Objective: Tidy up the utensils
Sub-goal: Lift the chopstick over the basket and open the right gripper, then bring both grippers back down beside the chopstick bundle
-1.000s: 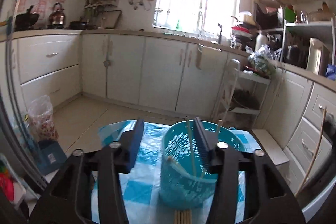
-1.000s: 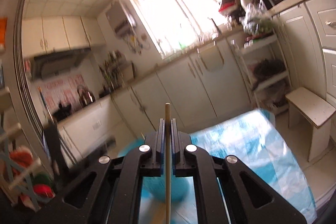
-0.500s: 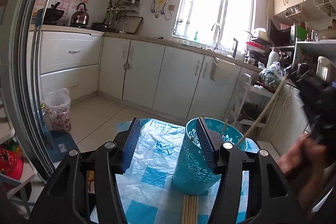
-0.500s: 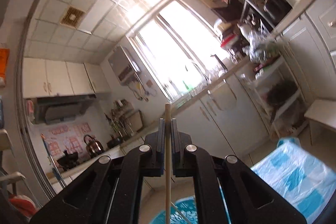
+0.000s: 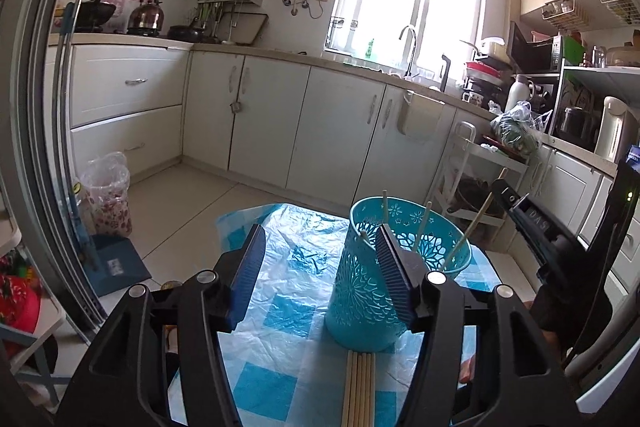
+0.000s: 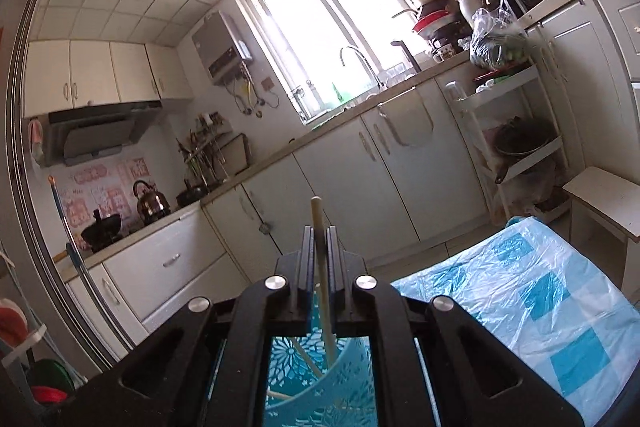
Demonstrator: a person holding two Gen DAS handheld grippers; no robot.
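One chopstick going into the blue holder

Left wrist view: the left tool (image 5: 320,267) gapes empty at lower centre, the holder (image 5: 394,271) just right of it, loose chopsticks (image 5: 360,387) on the surface (image 5: 280,387) below. Right wrist view: the right tool (image 6: 319,247) pinches a chopstick (image 6: 322,267), tip inside the holder; next, I'd judge, letting go.

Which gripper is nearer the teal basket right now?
Right. The right gripper is directly over the teal basket, lowering a chopstick into it. The left gripper hangs open just in front.
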